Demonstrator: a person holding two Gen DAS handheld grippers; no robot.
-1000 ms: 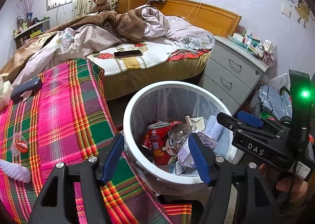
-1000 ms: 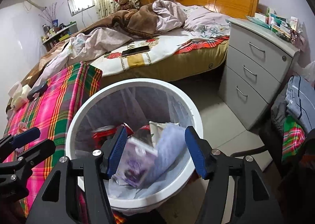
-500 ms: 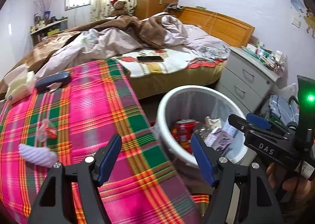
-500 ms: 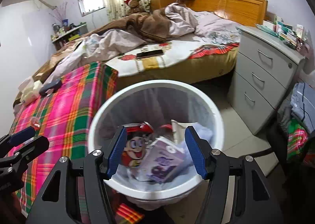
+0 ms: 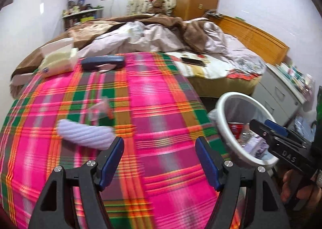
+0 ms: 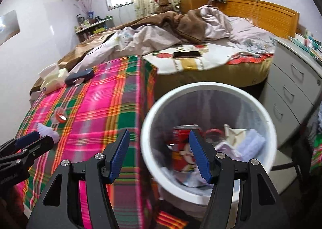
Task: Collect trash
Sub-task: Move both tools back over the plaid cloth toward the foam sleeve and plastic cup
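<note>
A white bin [image 5: 237, 94] [image 6: 205, 86] stands on the floor beside a table under a pink plaid cloth [image 5: 161, 108] [image 6: 104, 108]. Inside the bin are a red can [image 6: 181, 148], paper and wrappers. On the cloth lie a lilac ribbed piece [image 5: 84, 133] [image 6: 47, 131] and a clear wrapper with a red bit [image 5: 100, 110] [image 6: 59, 117]. My left gripper [image 5: 159, 148] [image 6: 40, 141] hangs open over the cloth, just right of the lilac piece, with nothing between its fingers. My right gripper [image 6: 159, 140] [image 5: 267, 126] is open and empty above the bin's left rim.
At the cloth's far end lie a dark blue case [image 5: 102, 62] [image 6: 79, 76] and a tissue box [image 5: 58, 62] [image 6: 52, 80]. Behind is an unmade bed with a phone [image 5: 193, 61] [image 6: 187, 54]. A grey drawer unit [image 6: 291, 88] stands right of the bin.
My left gripper swung left from over the bin to over the plaid cloth, near the lilac piece. My right gripper also shifted left, from the bin's middle to its left rim.
</note>
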